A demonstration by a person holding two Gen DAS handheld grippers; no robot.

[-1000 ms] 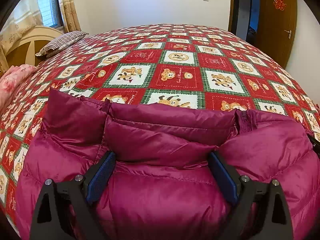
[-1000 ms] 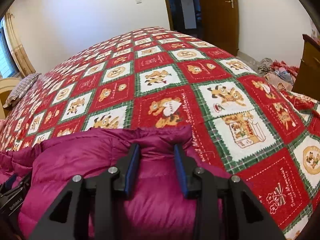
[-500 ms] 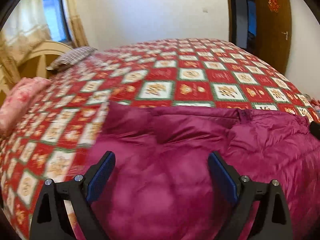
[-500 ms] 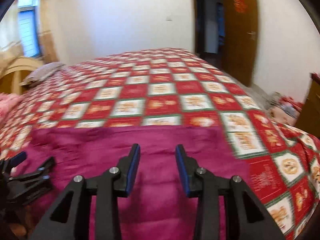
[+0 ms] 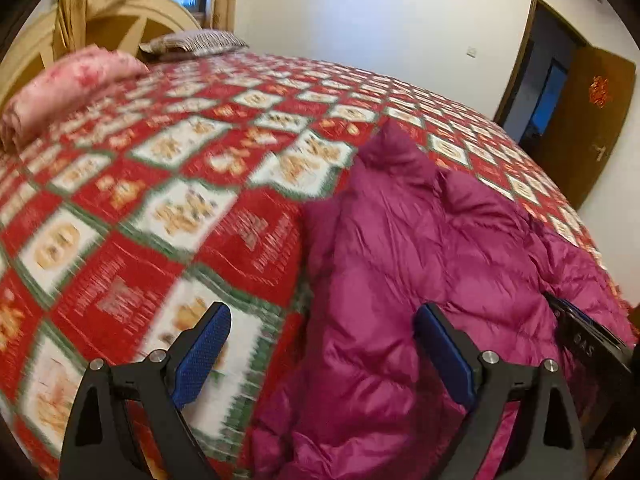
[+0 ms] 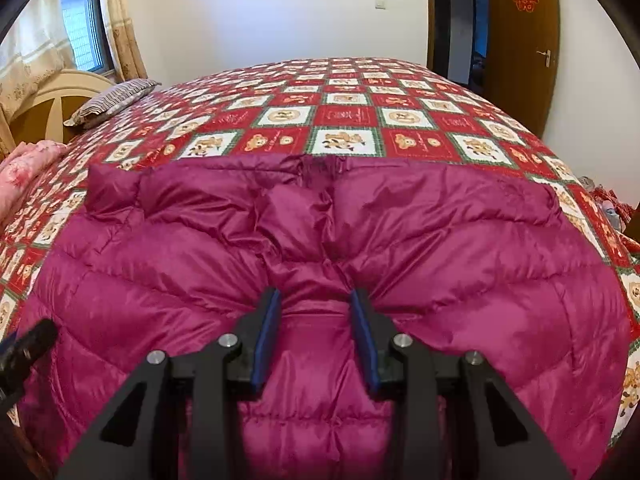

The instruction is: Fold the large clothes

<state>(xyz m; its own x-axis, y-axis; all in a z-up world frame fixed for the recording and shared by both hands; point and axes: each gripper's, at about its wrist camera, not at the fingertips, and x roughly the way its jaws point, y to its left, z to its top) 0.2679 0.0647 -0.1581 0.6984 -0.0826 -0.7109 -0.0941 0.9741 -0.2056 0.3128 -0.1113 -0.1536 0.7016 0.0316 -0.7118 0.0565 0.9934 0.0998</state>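
A magenta puffer jacket [image 6: 320, 240] lies spread on the bed with the red and white bear-pattern cover [image 6: 344, 112]. My right gripper [image 6: 316, 312] sits low over the jacket's middle, and its jaws are pinched on a bunched fold of the fabric. In the left wrist view the jacket [image 5: 420, 248] lies to the right. My left gripper [image 5: 320, 344] is wide open and empty above the jacket's left edge, where it meets the cover [image 5: 160, 208]. The right gripper's body [image 5: 588, 340] shows at the right edge of the left wrist view.
A striped pillow [image 6: 112, 100] and a folded pink quilt [image 5: 68, 84] lie by the wooden headboard [image 5: 132, 24] at the left. A brown door [image 6: 520, 40] stands open at the far right. Clothes lie on the floor beside the bed [image 6: 608, 204].
My left gripper has swung left, off the jacket's collar area to its left edge, still open. My right gripper has moved from the jacket's right edge to its middle and now pinches a fold.
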